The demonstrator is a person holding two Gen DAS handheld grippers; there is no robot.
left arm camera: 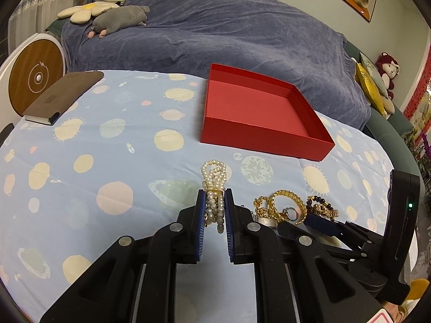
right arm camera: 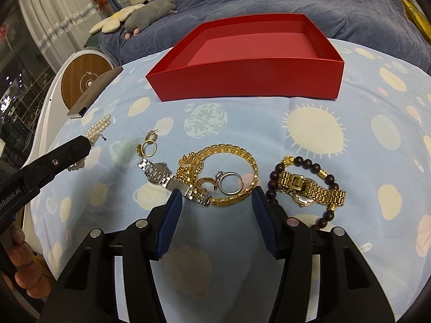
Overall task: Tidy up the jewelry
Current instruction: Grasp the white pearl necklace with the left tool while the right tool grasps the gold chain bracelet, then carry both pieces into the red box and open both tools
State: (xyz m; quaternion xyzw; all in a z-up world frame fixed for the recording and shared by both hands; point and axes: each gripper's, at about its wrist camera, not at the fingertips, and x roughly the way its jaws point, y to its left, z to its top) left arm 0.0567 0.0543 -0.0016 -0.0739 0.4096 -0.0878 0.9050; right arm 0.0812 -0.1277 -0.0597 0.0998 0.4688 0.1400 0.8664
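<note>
My left gripper (left arm camera: 214, 192) is shut on a multi-strand pearl bracelet (left arm camera: 214, 177); it also shows in the right wrist view (right arm camera: 99, 128). The empty red box (left arm camera: 256, 132) stands beyond on the tablecloth, also in the right wrist view (right arm camera: 250, 80). My right gripper (right arm camera: 217, 193) is open, its jaws either side of a gold chain bracelet (right arm camera: 231, 172) with a silver ring (right arm camera: 230, 183) inside. A silver watch (right arm camera: 159, 173), gold ring (right arm camera: 149, 146), gold watch (right arm camera: 312, 188) and dark bead bracelet (right arm camera: 304, 162) lie nearby.
A brown notebook (left arm camera: 63, 95) lies at the table's far left. A round white and wood device (left arm camera: 33, 78) stands beside the table. A sofa under a blue blanket (left arm camera: 215, 35) is behind, with plush toys (left arm camera: 118, 20).
</note>
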